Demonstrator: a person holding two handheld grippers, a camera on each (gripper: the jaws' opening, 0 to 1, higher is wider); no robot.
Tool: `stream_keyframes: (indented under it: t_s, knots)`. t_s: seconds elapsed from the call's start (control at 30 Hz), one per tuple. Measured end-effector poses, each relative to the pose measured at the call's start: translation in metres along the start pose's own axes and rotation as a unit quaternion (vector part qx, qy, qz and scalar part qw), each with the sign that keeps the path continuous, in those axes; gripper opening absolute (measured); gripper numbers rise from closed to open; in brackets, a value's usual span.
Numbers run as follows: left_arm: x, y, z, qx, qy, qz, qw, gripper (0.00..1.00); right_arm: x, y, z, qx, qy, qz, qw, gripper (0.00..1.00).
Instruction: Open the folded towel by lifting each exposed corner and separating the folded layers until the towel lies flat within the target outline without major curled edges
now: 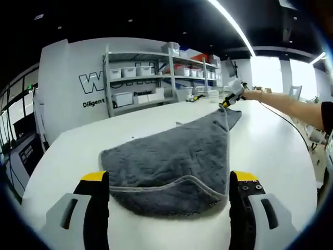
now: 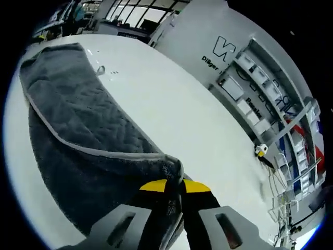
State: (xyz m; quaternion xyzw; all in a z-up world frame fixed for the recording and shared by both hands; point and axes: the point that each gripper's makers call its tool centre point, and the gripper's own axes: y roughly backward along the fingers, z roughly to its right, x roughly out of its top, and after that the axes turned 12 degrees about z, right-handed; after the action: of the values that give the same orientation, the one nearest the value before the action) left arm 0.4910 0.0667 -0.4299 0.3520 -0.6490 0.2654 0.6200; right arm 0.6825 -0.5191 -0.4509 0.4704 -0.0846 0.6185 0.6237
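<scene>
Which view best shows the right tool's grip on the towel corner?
The right gripper view: the right tool is shut on the grey towel corner up close. The left gripper view shows that tool small and far, at the towel's far corner.

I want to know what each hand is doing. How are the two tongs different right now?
The left tongs are open and hold nothing; the right tongs are shut, pinching a corner of the grey fluffy towel. The left hangs at the towel's near folded edge, the right at its far corner. Both have yellow tips.
</scene>
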Motion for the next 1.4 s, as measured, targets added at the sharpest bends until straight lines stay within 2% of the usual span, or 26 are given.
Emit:
stream_keyframes:
  t_s: [0.33, 0.53, 0.73, 0.97, 1.07, 1.4]
  knots:
    - [-0.001, 0.001, 0.001, 0.000, 0.001, -0.002, 1.0000, 0.94, 0.012, 0.016, -0.006, 0.002, 0.026, 0.015, 0.9995, 0.02]
    - [0.001, 0.002, 0.000, 0.001, 0.002, 0.001, 1.0000, 0.94, 0.018, 0.038, -0.015, 0.001, 0.056, 0.027, 0.9981, 0.02]
    - [0.004, 0.003, 0.001, 0.002, 0.001, 0.007, 1.0000, 0.94, 0.022, 0.063, -0.023, -0.010, 0.058, 0.050, 0.9970, 0.02]
    - [0.008, 0.004, 0.003, 0.000, 0.001, 0.013, 0.9999, 0.94, 0.026, 0.091, -0.041, -0.014, 0.070, 0.069, 0.9951, 0.02]
    - [0.009, 0.005, 0.003, -0.001, 0.001, 0.016, 0.9999, 0.94, 0.026, 0.103, -0.047, -0.021, 0.070, 0.078, 0.9942, 0.02]
    - [0.011, 0.006, 0.006, -0.005, 0.002, 0.019, 0.9998, 0.93, 0.008, 0.138, -0.063, -0.034, 0.068, 0.083, 0.9936, 0.02]
